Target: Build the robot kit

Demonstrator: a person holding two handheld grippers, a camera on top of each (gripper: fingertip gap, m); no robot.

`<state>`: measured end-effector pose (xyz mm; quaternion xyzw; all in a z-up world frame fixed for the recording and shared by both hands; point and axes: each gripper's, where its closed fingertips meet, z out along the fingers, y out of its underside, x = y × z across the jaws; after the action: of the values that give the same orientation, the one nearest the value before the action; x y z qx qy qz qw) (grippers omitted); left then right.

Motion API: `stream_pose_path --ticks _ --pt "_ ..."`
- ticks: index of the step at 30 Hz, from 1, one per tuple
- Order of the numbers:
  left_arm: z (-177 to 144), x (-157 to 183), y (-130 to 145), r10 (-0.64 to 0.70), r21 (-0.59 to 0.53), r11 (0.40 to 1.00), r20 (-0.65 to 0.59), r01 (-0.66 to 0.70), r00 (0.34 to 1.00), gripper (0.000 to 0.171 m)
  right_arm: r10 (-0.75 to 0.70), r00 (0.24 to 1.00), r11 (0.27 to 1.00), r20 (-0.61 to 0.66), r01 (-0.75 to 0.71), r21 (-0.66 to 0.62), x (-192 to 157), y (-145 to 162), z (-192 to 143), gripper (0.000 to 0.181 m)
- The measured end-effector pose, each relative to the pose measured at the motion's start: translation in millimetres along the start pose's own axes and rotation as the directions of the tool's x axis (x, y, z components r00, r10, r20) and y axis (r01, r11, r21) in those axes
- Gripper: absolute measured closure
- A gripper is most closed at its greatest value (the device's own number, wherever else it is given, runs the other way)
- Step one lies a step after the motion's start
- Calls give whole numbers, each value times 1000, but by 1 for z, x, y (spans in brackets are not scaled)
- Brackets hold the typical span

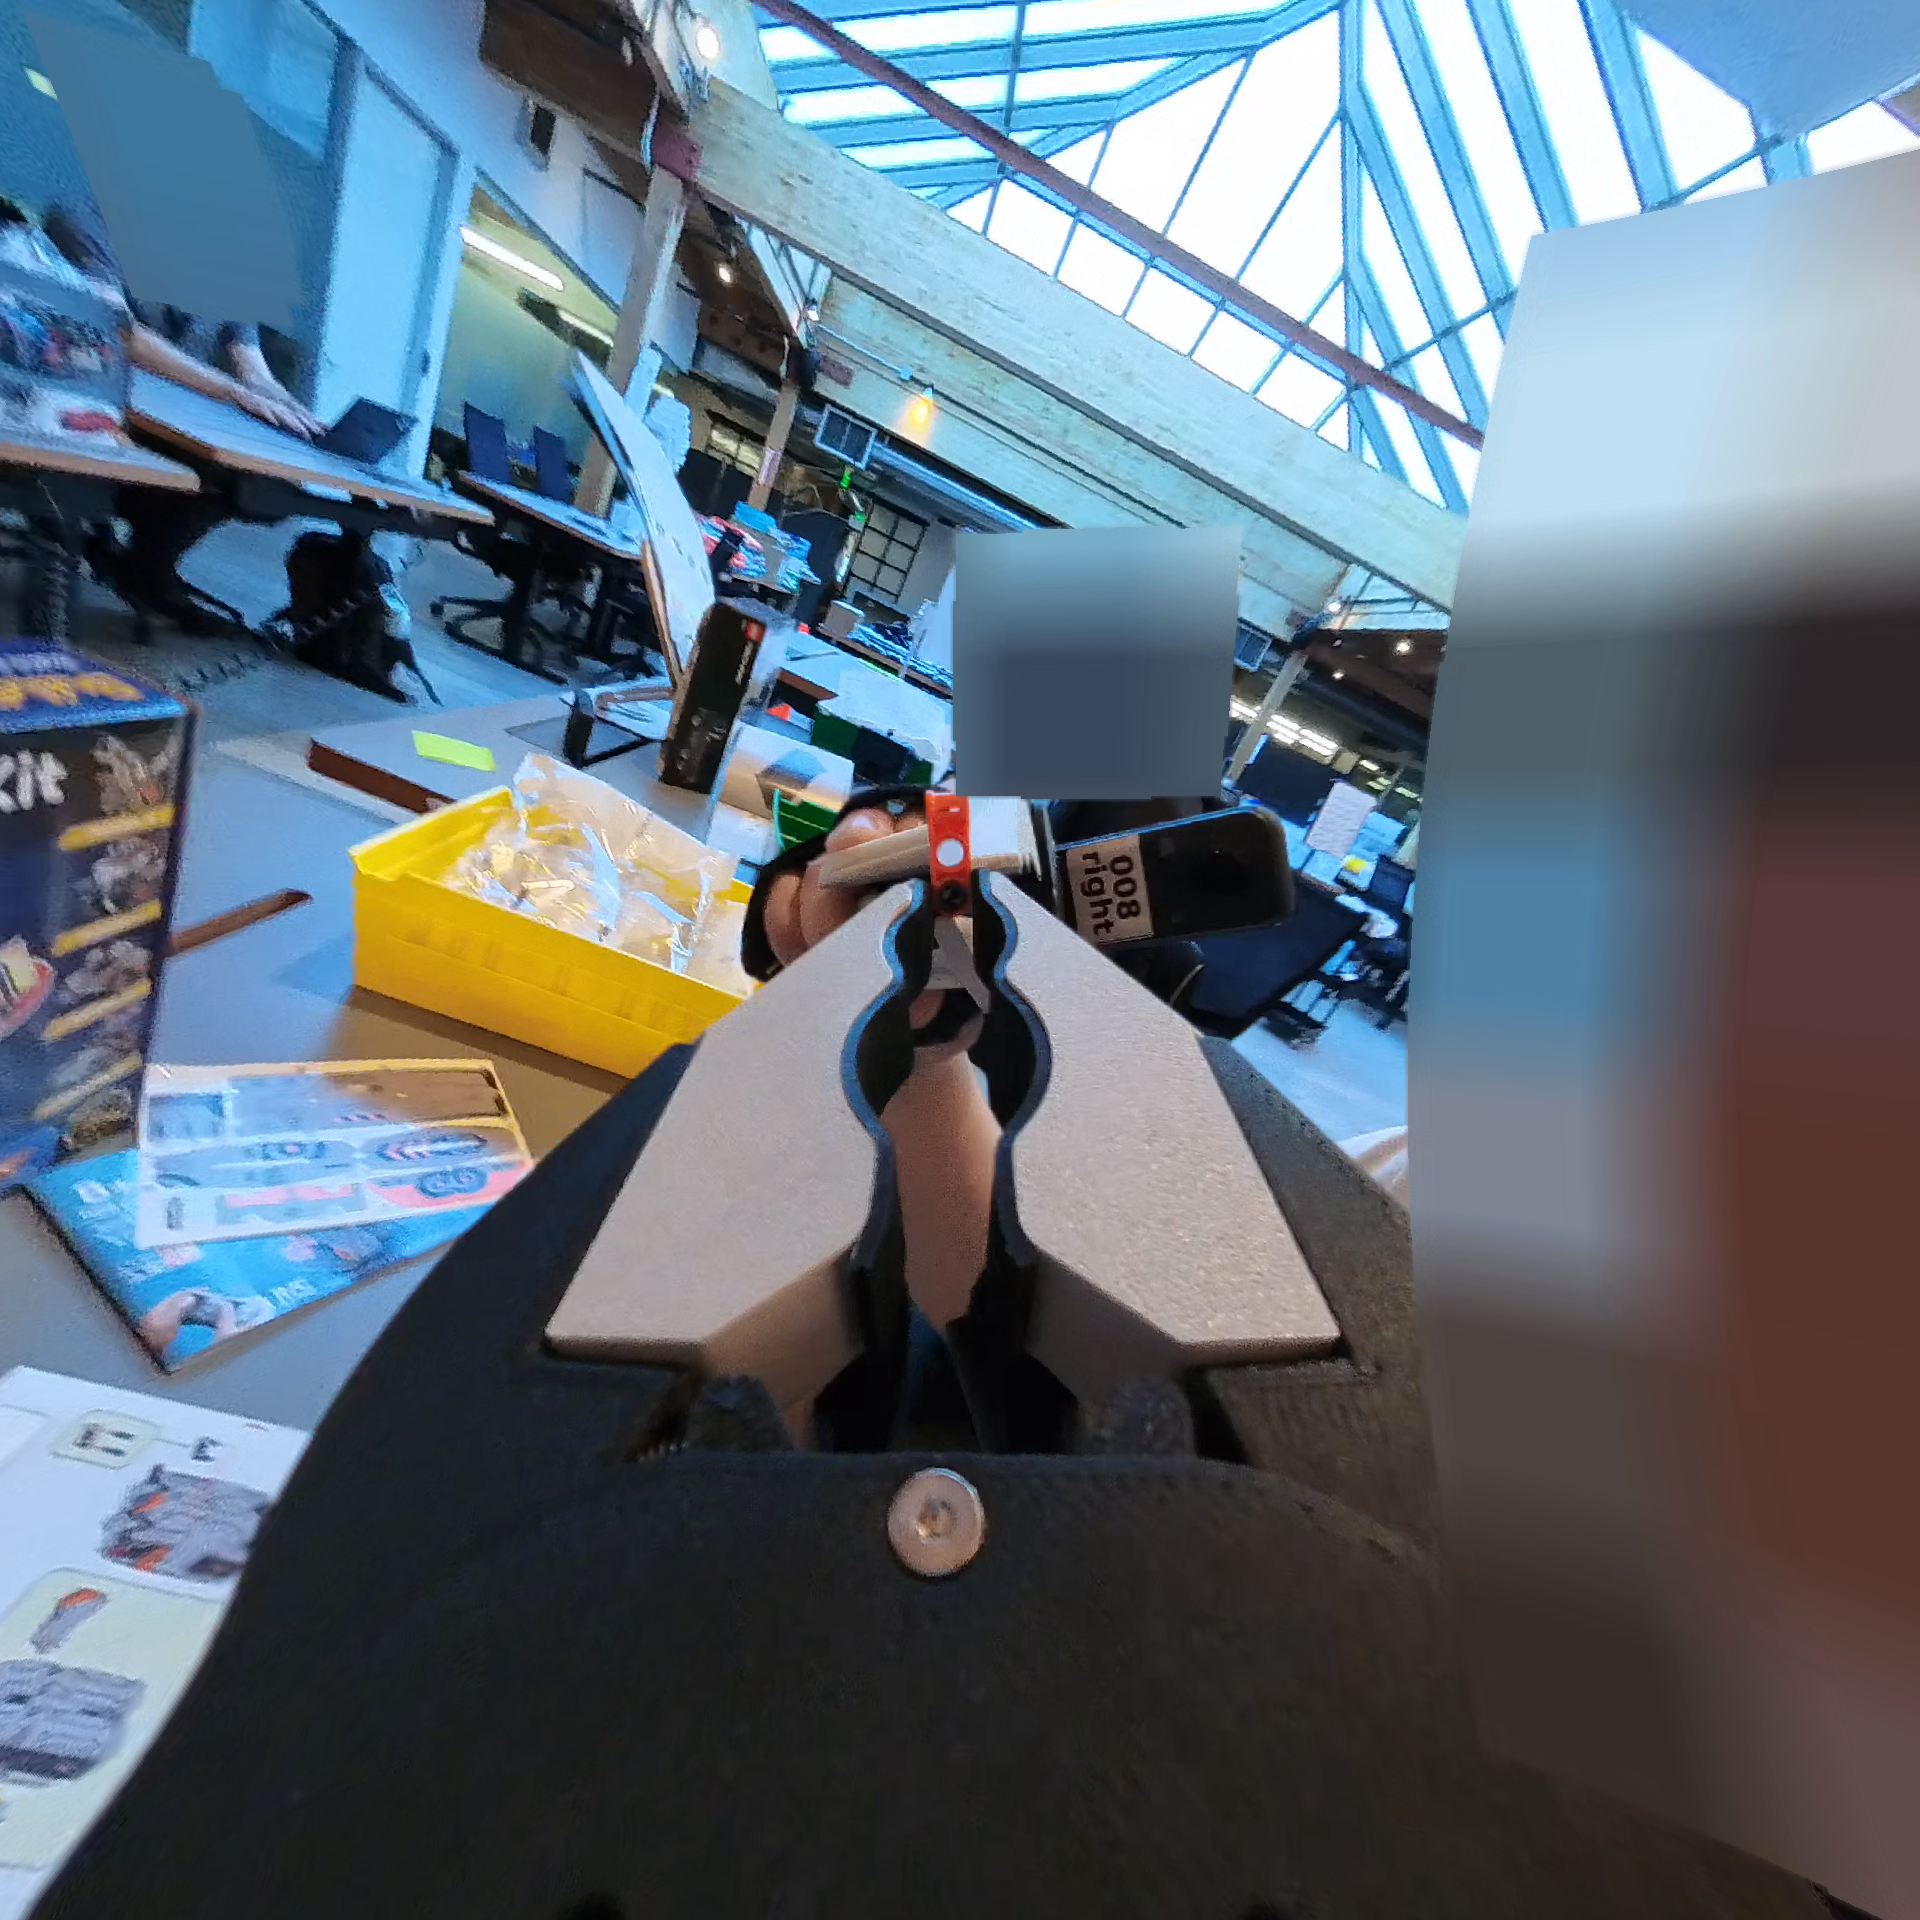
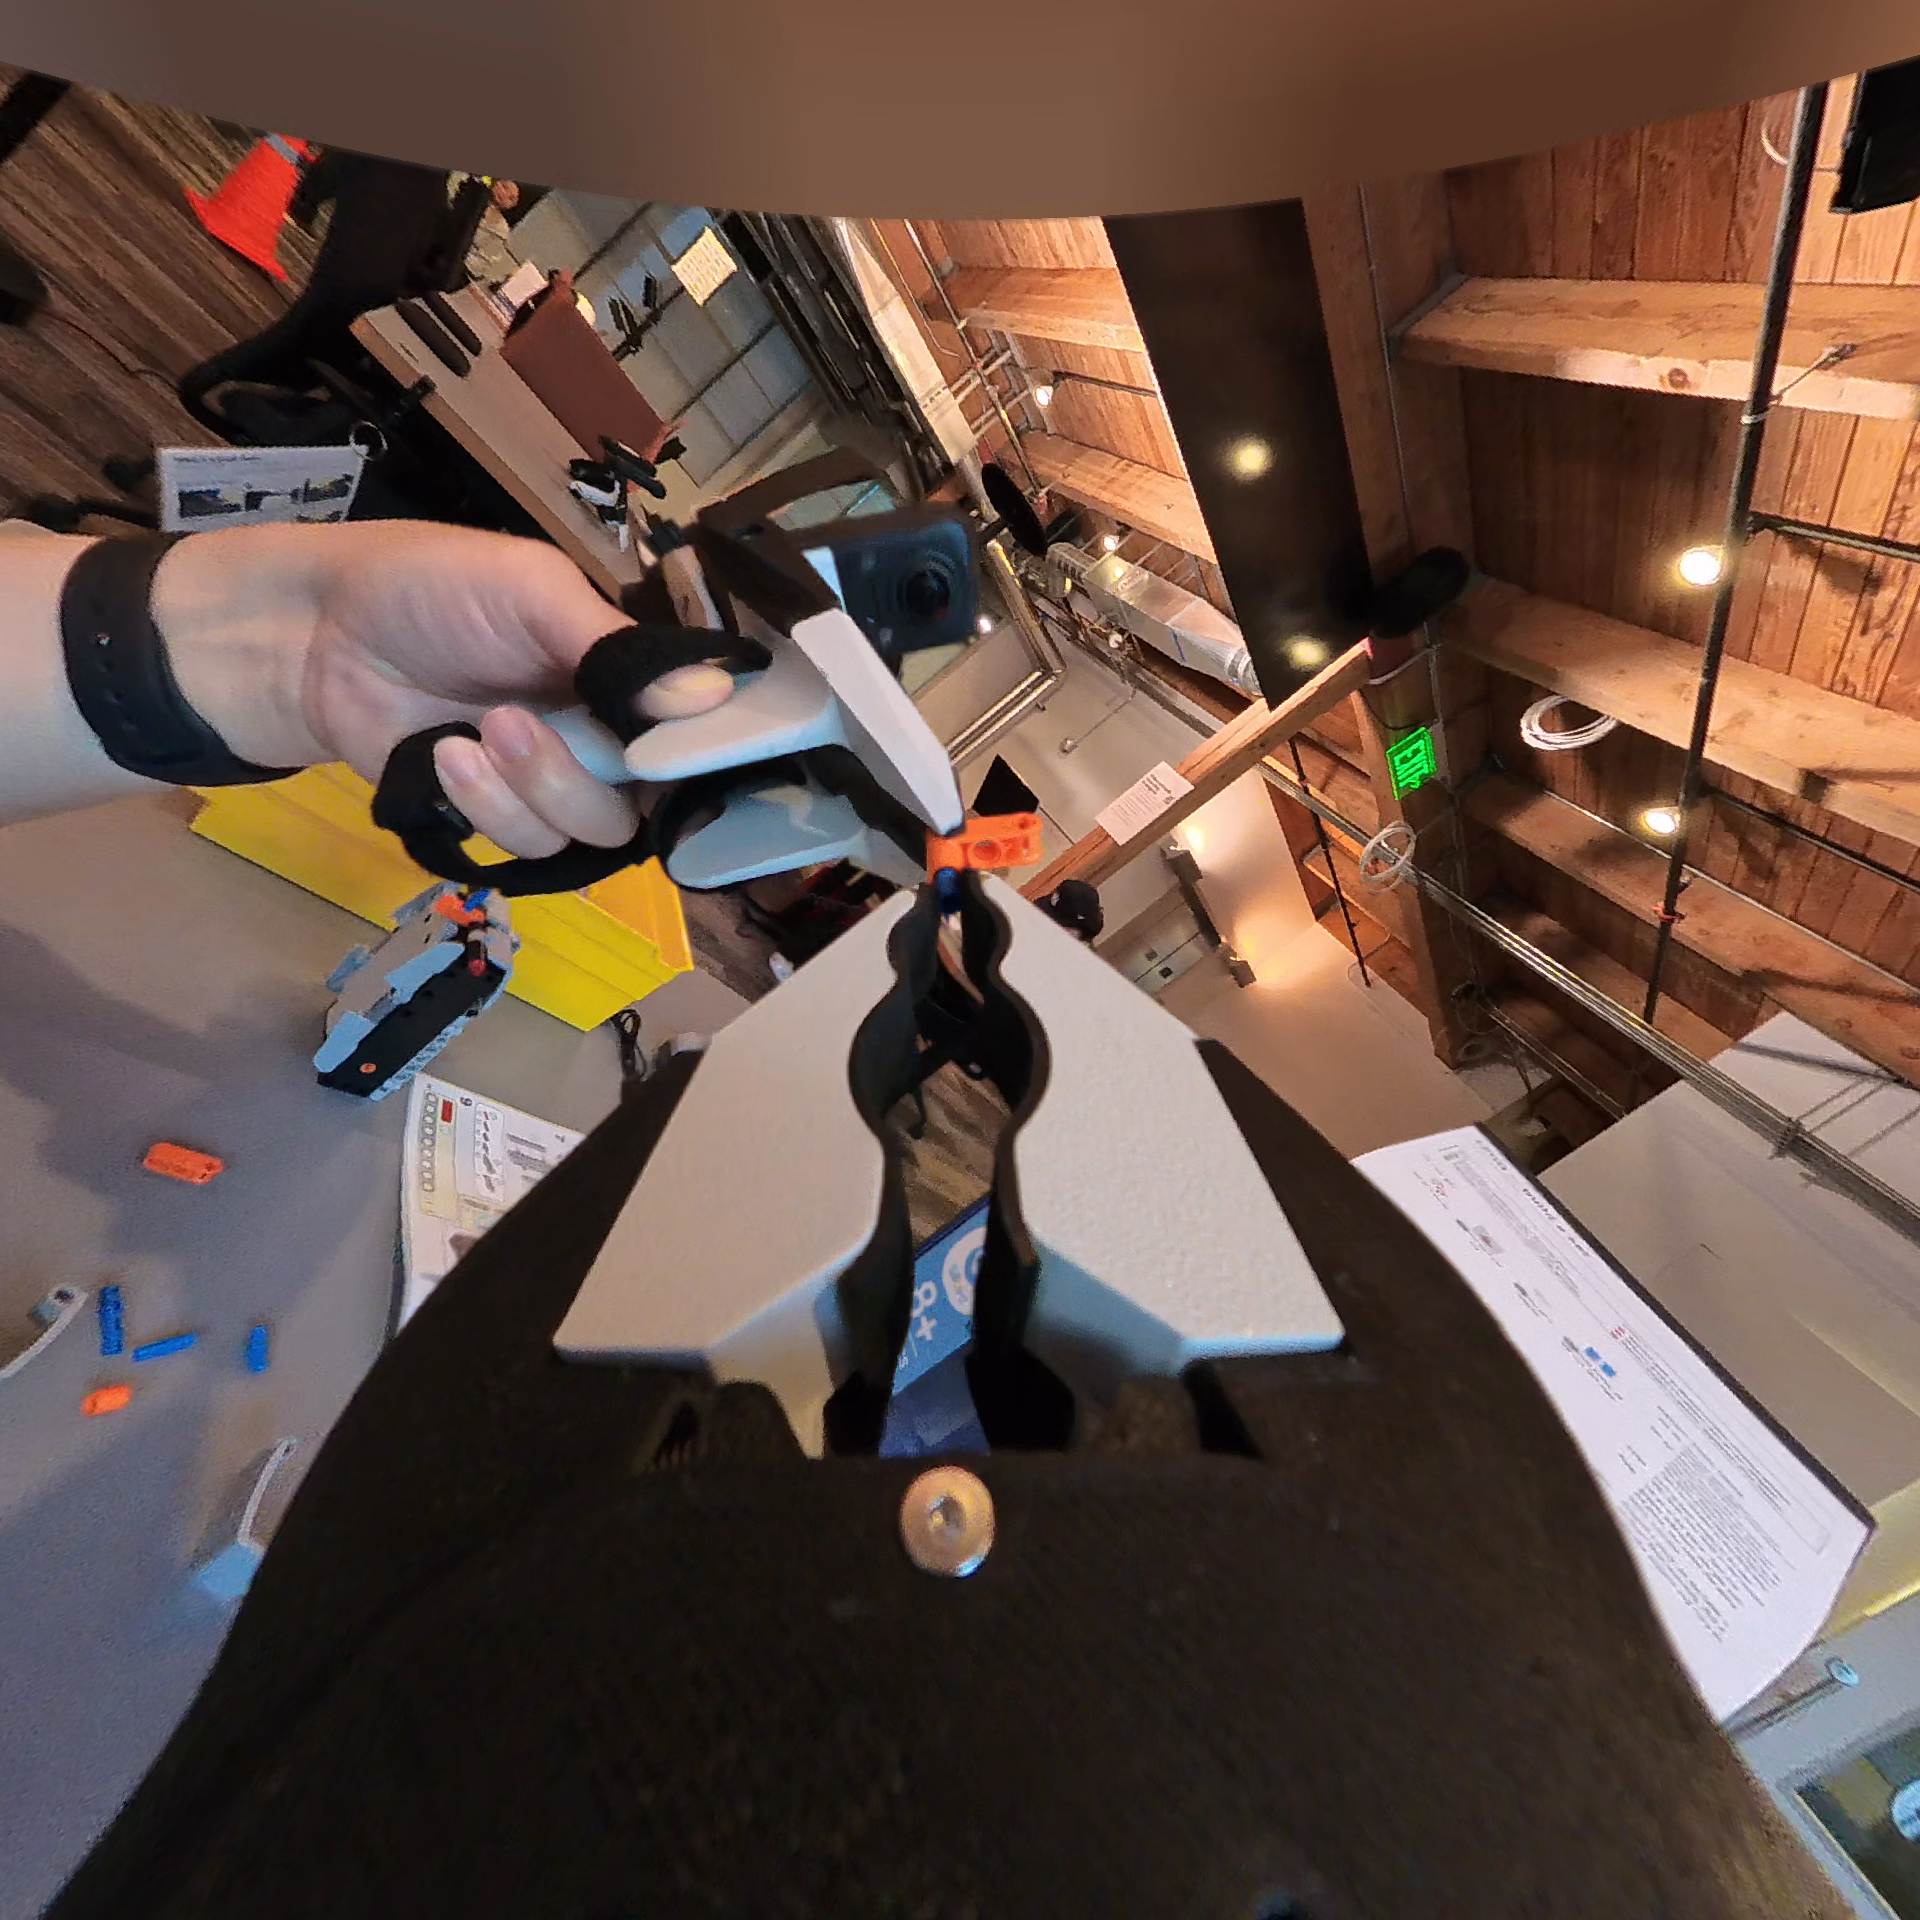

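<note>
My left gripper [image 1: 948, 896] is shut on a small orange connector piece [image 1: 948, 844], which sticks out past its fingertips. In the right wrist view the left gripper [image 2: 948, 823] comes in from the left, held by a hand, with the orange piece [image 2: 987, 840] at its tips. My right gripper [image 2: 950, 896] is shut on a small blue pin [image 2: 947, 889]. The pin's end touches the underside of the orange piece. Both grippers are held up in the air above the grey table [image 2: 208, 1039]. The right gripper [image 1: 914, 860] also shows side-on in the left wrist view.
A yellow tray [image 1: 540, 982] with clear plastic bags [image 1: 582, 862] stands on the table. A partly built grey and black model [image 2: 416, 997] lies beside the tray [image 2: 312, 831]. Loose orange [image 2: 179, 1162] and blue pieces [image 2: 109, 1320], instruction sheets [image 1: 312, 1153] and a printed box [image 1: 83, 883] lie around. Only a small space, under 4 cm, lies between the two pairs of fingers.
</note>
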<state>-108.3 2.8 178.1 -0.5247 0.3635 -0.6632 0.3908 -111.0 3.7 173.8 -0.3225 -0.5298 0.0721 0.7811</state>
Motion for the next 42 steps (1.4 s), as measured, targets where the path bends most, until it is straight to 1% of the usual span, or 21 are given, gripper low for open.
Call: stream_pose_path --ticks 3,4,5,6,7,8,9,10,12,15,19,24,32,36,40,42 --pt "2 25 0 62 -4 998 -14 -62 998 166 -10 1000 999 9 10 32 -1 -24 -4 179" --pt "3 27 1 101 -11 995 11 -101 995 166 -45 999 999 9 45 22 -2 -28 -7 179" --pt "5 21 2 127 -14 992 48 -127 991 166 -71 997 997 6 71 -1 -2 -24 -8 179" --pt "5 12 2 105 -4 995 58 -104 993 166 -55 998 998 8 55 -19 -1 -16 -7 179" --pt "6 7 2 39 11 999 21 -40 999 166 -5 1000 1000 17 5 -6 1 -9 -6 179" --pt "6 6 1 -29 15 999 -40 30 999 166 53 998 998 33 -54 35 1 -8 -6 179" --pt "5 4 1 -67 15 998 -74 68 995 166 101 994 992 49 -104 66 2 -8 -6 179" --pt "4 1 0 -69 17 997 -68 70 995 166 117 992 991 49 -120 65 2 -6 -5 179" --pt "3 -3 0 -44 16 999 -37 45 998 166 72 997 997 18 -73 27 3 1 -2 179" --pt "4 5 0 -51 20 998 -69 53 996 166 59 998 998 7 -59 28 2 -6 -3 179" --pt "5 12 1 -42 16 999 -83 44 996 166 9 1000 1000 -2 -9 24 0 -13 -6 179" --pt "4 12 2 -61 9 998 -85 62 995 166 -29 1000 1000 -2 29 5 -1 -13 -6 179" --pt "3 7 2 -71 2 997 -84 72 994 166 49 998 999 35 -49 9 -2 -9 -5 178" --pt "1 5 0 -72 8 997 -78 73 994 166 103 994 994 46 -104 36 -3 -7 -3 175" --pt "0 5 0 -70 6 997 -76 71 995 166 120 992 990 31 -122 69 -1 -12 -3 179" --pt "0 3 1 -65 4 998 -62 65 996 166 125 991 990 40 -127 53 -2 -9 -2 179"
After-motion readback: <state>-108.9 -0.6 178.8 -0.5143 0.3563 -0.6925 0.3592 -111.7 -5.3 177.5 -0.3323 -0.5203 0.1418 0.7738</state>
